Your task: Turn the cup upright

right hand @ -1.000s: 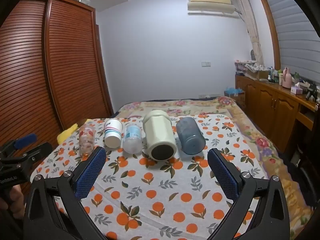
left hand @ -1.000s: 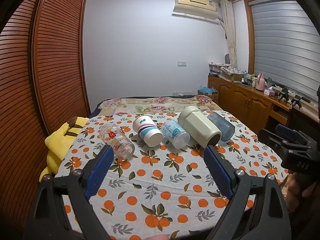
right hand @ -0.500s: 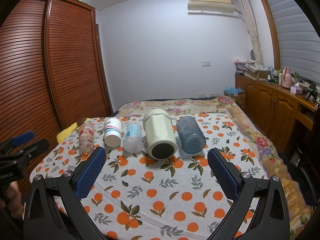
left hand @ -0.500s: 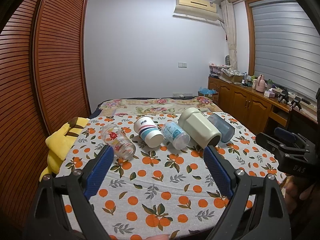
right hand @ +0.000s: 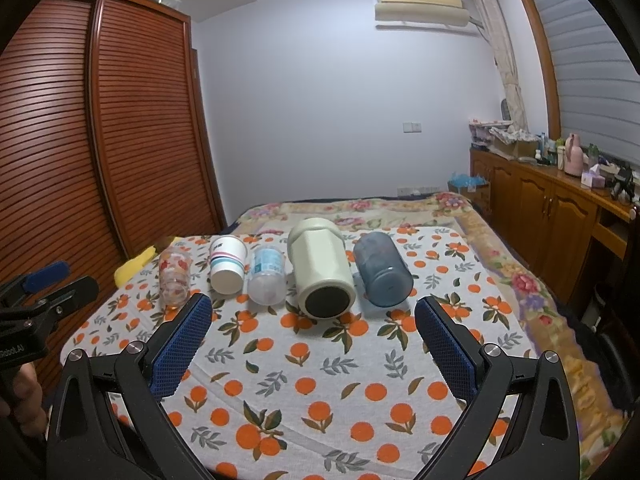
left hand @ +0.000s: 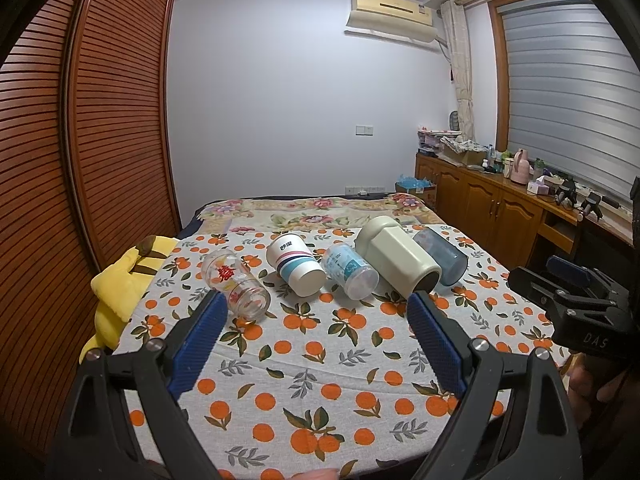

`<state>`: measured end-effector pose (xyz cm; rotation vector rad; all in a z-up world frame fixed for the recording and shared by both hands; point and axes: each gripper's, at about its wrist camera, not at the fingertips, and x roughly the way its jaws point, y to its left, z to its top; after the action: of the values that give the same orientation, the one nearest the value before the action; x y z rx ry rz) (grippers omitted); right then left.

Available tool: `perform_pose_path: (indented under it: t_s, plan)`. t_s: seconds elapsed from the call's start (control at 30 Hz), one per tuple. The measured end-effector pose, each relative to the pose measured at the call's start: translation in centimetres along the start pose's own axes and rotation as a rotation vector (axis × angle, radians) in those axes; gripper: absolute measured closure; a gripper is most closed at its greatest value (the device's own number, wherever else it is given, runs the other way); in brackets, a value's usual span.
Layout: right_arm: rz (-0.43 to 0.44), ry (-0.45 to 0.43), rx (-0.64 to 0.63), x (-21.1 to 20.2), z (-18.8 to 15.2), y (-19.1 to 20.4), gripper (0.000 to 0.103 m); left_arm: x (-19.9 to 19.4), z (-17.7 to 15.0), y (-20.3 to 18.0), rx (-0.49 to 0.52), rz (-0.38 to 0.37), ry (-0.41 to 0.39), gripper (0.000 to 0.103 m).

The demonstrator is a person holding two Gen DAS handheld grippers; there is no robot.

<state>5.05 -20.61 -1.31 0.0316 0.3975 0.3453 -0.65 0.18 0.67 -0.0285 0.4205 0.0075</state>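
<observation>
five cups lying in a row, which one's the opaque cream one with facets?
The cream faceted cup, second from the right, between the clear blue-printed cup and the blue tinted cup. It is the biggest, opaque, with a dark end facing the camera.

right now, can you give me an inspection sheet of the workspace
surface: bed covered by an orange-print cloth, flowered blanket behind it.
job's things: five cups on their sides in a row, none upright: glass cup, paper cup, clear plastic cup, cream mug, blue cup.
clutter: yellow plush toy at the bed's left edge.
grippers: left hand-held gripper and right hand-held gripper both open, holding nothing, short of the cups.
cables: nothing seen.
surroundings: slatted wardrobe left, wooden cabinet with bottles right, air conditioner on the wall.
</observation>
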Motion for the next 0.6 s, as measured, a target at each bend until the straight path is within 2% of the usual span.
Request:
perform_pose_path:
  t_s: [0.6]
  plan:
    - [0.000,-0.001,0.000,0.08,-0.05,0.20,0.000,-0.12,0.01,-0.10,-0.001,-0.001,-0.002,0.011]
